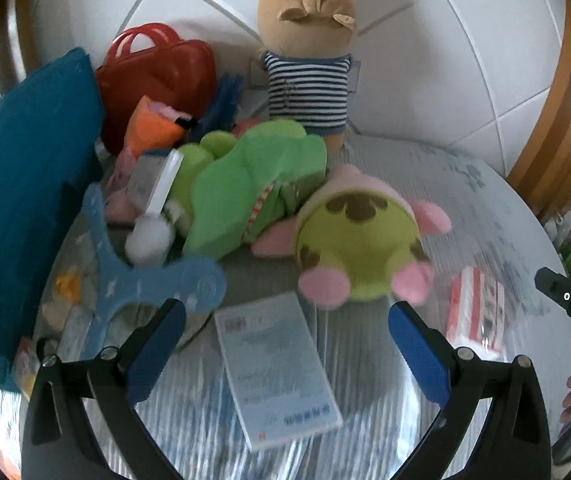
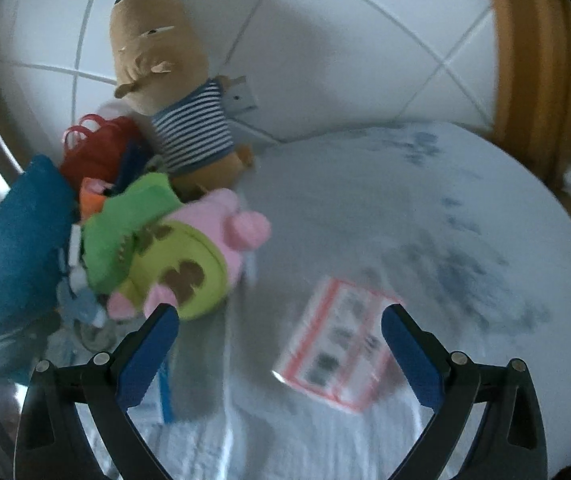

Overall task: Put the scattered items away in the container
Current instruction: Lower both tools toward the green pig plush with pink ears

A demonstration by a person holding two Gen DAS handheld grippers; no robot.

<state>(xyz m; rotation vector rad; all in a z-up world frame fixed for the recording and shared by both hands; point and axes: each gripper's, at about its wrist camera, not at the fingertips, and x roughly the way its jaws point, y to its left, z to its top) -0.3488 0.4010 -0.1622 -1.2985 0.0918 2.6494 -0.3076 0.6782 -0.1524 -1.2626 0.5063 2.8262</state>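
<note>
Left gripper (image 1: 285,330): spread wide and empty, hovering low over the round table (image 1: 465,200), with the pale flat booklet (image 1: 277,368) lying between and just ahead of its fingers; judged, the wide gap is set so the booklet can be taken across its width.
Right gripper (image 2: 279,338): also spread wide, nothing between the pads; the red-and-white packet (image 2: 337,356) lies flat on the cloth just inside its right finger, so this looks like the item it is lined up for.
Packet look: small, rectangular, red border with dark print (too blurred to read).
Booklet look: thin, whitish-blue, flat on the rippled cloth, one corner nearest the camera.
Toy pile: the yellow-green and pink plush turtle (image 1: 357,248) lies on its side against the green plush (image 1: 245,184), with a blue flat cut-out piece (image 1: 153,280) to the left and a striped-shirt plush (image 1: 309,40) propped upright against the tiled wall.
Container: cannot tell for certain; the red handled case (image 1: 157,76) behind the pile and the teal fabric shape (image 1: 25,200) at the left are the candidates.
Progress: judged early, since items lie scattered.
</note>
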